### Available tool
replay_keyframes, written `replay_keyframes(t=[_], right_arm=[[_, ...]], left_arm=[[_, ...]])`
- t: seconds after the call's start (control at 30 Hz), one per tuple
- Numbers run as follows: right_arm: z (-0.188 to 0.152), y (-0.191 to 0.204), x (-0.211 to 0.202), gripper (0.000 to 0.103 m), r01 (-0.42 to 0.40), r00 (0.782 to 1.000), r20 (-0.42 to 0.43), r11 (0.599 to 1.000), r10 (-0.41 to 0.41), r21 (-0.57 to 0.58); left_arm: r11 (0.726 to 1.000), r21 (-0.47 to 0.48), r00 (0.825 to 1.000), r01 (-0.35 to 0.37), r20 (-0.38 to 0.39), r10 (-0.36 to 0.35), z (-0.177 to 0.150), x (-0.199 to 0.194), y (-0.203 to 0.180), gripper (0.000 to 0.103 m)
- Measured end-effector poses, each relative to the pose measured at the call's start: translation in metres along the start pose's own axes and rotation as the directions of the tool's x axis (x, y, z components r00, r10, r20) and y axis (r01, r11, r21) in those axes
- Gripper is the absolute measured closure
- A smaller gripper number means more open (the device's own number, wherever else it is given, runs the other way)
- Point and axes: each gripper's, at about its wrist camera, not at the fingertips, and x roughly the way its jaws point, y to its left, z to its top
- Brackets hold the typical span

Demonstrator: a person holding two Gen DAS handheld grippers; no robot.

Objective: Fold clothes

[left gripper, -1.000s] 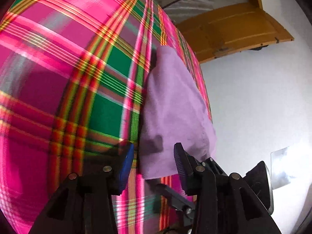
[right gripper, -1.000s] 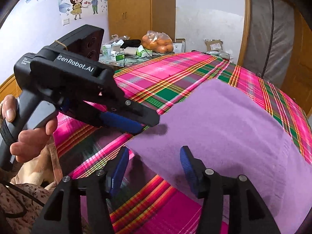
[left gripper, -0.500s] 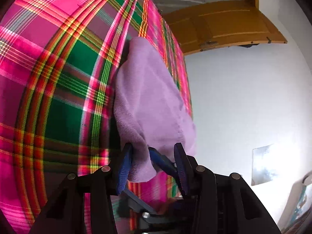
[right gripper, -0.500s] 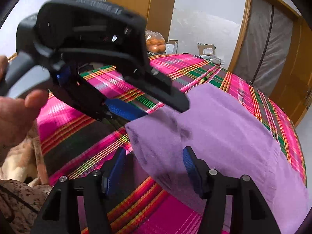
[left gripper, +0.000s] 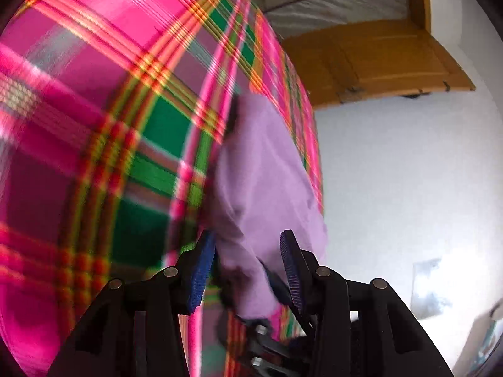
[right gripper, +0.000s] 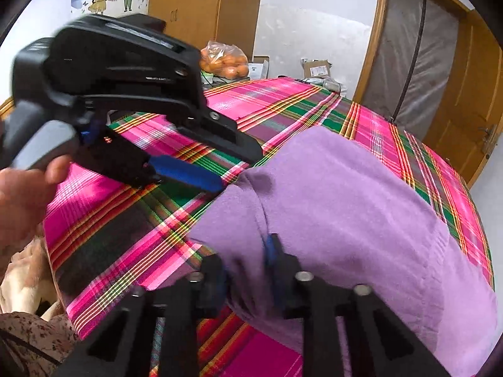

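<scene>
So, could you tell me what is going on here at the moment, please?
A person holding a gripper in each hand is folding a purple garment that lies on a pink and green plaid cloth. The right gripper has its jaws closed on the garment's near edge. The left gripper has open jaws around another part of that edge, not yet clamped. A bag of oranges sits beyond the cloth.

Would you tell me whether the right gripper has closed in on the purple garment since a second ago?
Yes. The right gripper has moved forward over the plaid bedspread, and its jaws have narrowed onto the purple garment edge.
</scene>
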Motion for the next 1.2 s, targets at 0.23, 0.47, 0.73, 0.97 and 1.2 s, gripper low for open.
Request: replay_keyframes(t=[0.23, 0.47, 0.73, 0.97, 1.2], right_arm=[[-0.003, -0.007, -0.016, 0.091, -0.044, 0.998, 0.039, 0.998, 0.043, 0.039], [-0.003, -0.024, -0.030, 0.092, -0.115, 0.990, 0.092, 0.988, 0.105, 0.103], [-0.003, -0.029, -0.033, 0.092, -0.150, 0.986, 0.087, 0.981, 0.140, 0.127], [0.000, -0.026, -0.030, 0.092, -0.142, 0.988, 0.077, 0.980, 0.132, 0.142], [0.004, -0.012, -0.028, 0.092, -0.137, 0.989, 0.069, 0.984, 0.129, 0.116]], left_arm=[[0.995, 0.083, 0.998, -0.055, -0.028, 0.058, 0.036, 0.033, -0.022, 0.059], [0.997, 0.062, 0.992, -0.038, -0.116, 0.045, 0.074, 0.077, -0.035, 0.059], [0.999, 0.014, 0.986, 0.030, -0.163, -0.028, 0.094, 0.095, -0.038, 0.062], [0.999, 0.053, 0.990, -0.005, -0.143, 0.013, 0.097, 0.106, -0.038, 0.089], [0.993, 0.112, 0.992, 0.041, -0.125, -0.026, 0.103, 0.099, -0.039, 0.090]])
